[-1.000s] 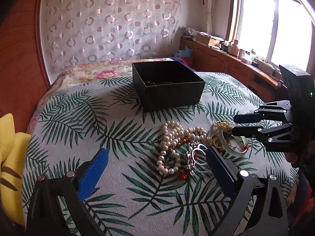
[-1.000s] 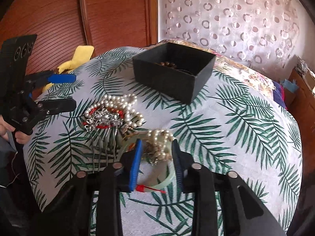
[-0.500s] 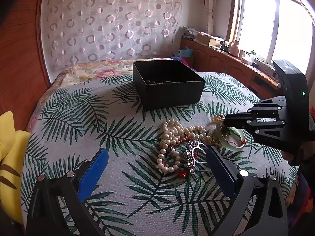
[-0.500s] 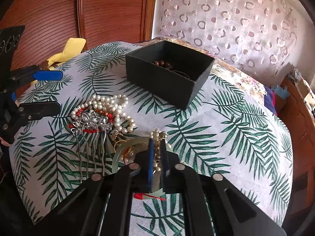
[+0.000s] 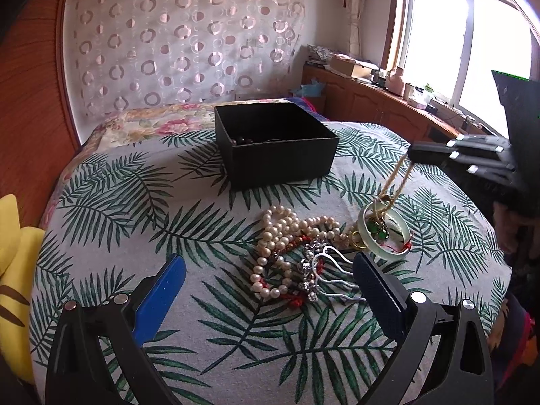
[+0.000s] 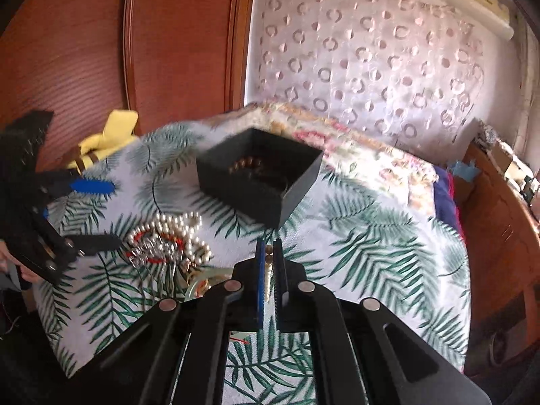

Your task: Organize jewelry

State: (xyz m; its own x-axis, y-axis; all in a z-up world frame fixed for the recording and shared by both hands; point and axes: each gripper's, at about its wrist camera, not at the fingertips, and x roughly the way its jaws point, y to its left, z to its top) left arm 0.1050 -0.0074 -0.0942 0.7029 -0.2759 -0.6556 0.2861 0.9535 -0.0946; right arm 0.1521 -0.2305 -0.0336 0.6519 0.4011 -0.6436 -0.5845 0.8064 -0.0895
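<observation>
We have the right gripper (image 6: 269,263) clamped on the thin gold bead chain (image 5: 395,182), whose lower end hangs inside the pale green jade bangle (image 5: 384,229) just right of the black cardboard box (image 5: 276,148), so lifting may drag the bangle along.

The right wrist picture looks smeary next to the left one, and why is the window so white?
Right wrist view: motion blur smears the black box and leaf-print cloth, while the hand-held gripper itself stays sharp. Left wrist view: crisp, but the window is overexposed, and the fisheye lens bends the room's edges.
</observation>
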